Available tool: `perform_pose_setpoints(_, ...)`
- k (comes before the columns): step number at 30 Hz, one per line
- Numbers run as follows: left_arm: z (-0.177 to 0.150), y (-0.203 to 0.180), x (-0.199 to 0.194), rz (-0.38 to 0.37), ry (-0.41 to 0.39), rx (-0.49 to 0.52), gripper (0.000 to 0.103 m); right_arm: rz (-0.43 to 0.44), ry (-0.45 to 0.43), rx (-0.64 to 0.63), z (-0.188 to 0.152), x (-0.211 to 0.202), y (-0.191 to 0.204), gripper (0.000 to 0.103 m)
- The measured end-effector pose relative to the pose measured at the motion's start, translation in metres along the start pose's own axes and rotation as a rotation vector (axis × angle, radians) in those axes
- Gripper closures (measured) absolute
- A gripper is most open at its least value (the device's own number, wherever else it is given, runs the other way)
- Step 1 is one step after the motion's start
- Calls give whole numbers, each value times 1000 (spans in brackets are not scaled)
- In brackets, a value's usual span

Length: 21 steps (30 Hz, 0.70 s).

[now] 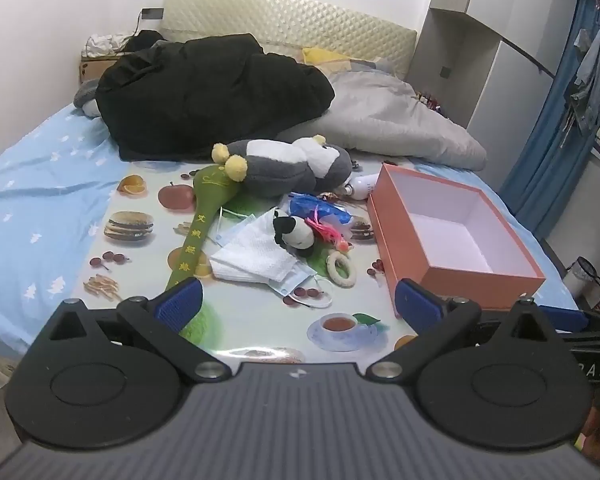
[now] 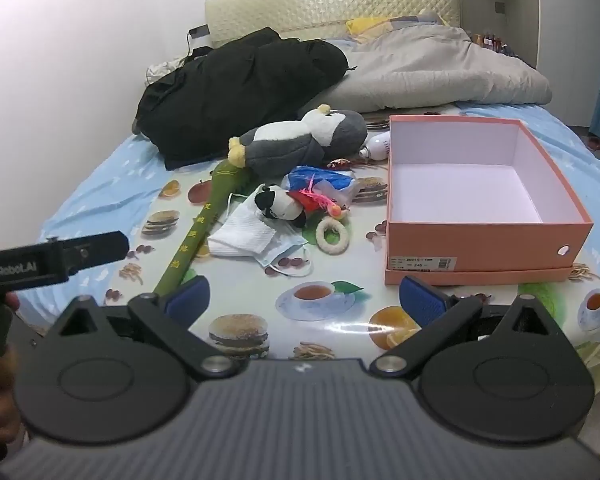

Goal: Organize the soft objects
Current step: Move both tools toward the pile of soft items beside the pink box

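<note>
A heap of soft things lies on a food-print mat point(image 1: 260, 312) point(image 2: 260, 280) on the bed. It holds a grey and white plush penguin point(image 1: 292, 164) point(image 2: 300, 140), a long green stuffed mallet point(image 1: 204, 224) point(image 2: 204, 228), a small panda plush point(image 1: 294, 232) point(image 2: 278, 204), a white folded cloth point(image 1: 256, 256) point(image 2: 244, 232), a blue face mask point(image 1: 296, 284) point(image 2: 280, 256), a white ring point(image 1: 342, 268) point(image 2: 332, 236) and a blue bag point(image 1: 320, 208) point(image 2: 320, 180). An orange box point(image 1: 452, 236) point(image 2: 480, 196) stands empty to the right. My left gripper point(image 1: 298, 306) and right gripper point(image 2: 304, 300) hover open, short of the heap, holding nothing.
A black coat point(image 1: 208, 96) point(image 2: 236, 88) and a grey duvet point(image 1: 388, 116) point(image 2: 440, 68) lie at the head of the bed. A white bottle point(image 1: 362, 186) point(image 2: 378, 146) lies behind the box. The left gripper's body point(image 2: 52, 258) shows at the left of the right wrist view.
</note>
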<state>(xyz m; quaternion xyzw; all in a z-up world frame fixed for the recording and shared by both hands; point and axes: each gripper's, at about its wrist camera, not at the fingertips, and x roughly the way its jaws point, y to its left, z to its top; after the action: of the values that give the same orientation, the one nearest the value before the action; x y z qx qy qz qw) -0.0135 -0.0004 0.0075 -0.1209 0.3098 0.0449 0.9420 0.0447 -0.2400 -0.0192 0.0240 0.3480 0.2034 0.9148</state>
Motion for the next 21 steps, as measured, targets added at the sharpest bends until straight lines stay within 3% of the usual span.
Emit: perform_pose_setpoints(21, -4, -3, -1, -5, 3, 9, 0, -7, 3, 1, -4, -2, 1, 0)
